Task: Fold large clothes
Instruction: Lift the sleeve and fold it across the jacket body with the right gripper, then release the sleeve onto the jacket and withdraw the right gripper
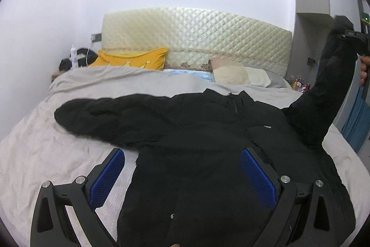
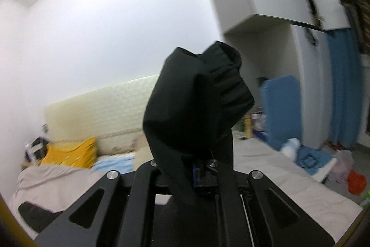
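A large black jacket (image 1: 208, 136) lies spread on the bed (image 1: 41, 149), one sleeve stretched out to the left (image 1: 111, 117). My left gripper (image 1: 182, 168) is open, its blue pads over the jacket's lower body, holding nothing. My right gripper (image 2: 201, 168) is shut on the jacket's other sleeve near its cuff (image 2: 198, 94) and holds it raised in the air. In the left wrist view that raised sleeve (image 1: 323, 94) rises at the right, with the right gripper (image 1: 353, 38) at its top.
A cream quilted headboard (image 1: 196, 38), a yellow pillow (image 1: 134, 59) and beige pillows (image 1: 240, 75) are at the bed's head. A blue curtain (image 2: 342, 89), a blue board (image 2: 279, 108) and clutter on the floor (image 2: 356, 182) are to the right.
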Available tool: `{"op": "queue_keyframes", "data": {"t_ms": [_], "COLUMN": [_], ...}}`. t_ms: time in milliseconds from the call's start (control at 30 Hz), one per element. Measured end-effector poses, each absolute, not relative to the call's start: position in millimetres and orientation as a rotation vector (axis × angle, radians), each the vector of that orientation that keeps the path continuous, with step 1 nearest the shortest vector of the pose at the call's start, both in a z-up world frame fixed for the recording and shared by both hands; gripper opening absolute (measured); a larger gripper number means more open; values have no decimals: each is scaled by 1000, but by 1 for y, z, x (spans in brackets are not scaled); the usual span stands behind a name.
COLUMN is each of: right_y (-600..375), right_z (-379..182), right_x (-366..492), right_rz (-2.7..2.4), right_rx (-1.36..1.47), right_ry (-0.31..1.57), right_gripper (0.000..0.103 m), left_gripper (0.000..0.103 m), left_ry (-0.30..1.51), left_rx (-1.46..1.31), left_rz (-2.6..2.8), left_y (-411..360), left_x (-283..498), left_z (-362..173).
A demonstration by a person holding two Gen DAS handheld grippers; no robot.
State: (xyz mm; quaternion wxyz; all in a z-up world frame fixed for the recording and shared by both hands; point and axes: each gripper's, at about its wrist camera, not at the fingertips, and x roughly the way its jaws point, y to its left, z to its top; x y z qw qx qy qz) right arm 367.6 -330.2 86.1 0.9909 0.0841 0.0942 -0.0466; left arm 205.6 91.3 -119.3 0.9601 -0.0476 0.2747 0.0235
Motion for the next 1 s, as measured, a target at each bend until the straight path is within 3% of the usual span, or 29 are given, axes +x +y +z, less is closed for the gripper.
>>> {"op": "queue_keyframes", "data": {"t_ms": [200, 433, 767, 1000], "right_y": [-221, -128, -45, -39], "right_z": [47, -54, -188, -205], "right_x": [372, 382, 415, 438], "right_rz": [66, 213, 269, 252], "right_rx": [96, 139, -34, -46], "right_ry": [247, 408, 708, 764], "right_gripper": [9, 9, 9, 9], "left_gripper": [102, 102, 102, 102], "left_ry": [583, 603, 659, 701], "left_rx": [-120, -143, -259, -234], "left_rz": [74, 103, 79, 63], "left_y": [117, 139, 171, 164], "left_x": [198, 192, 207, 217], "left_z": [-120, -125, -149, -162]}}
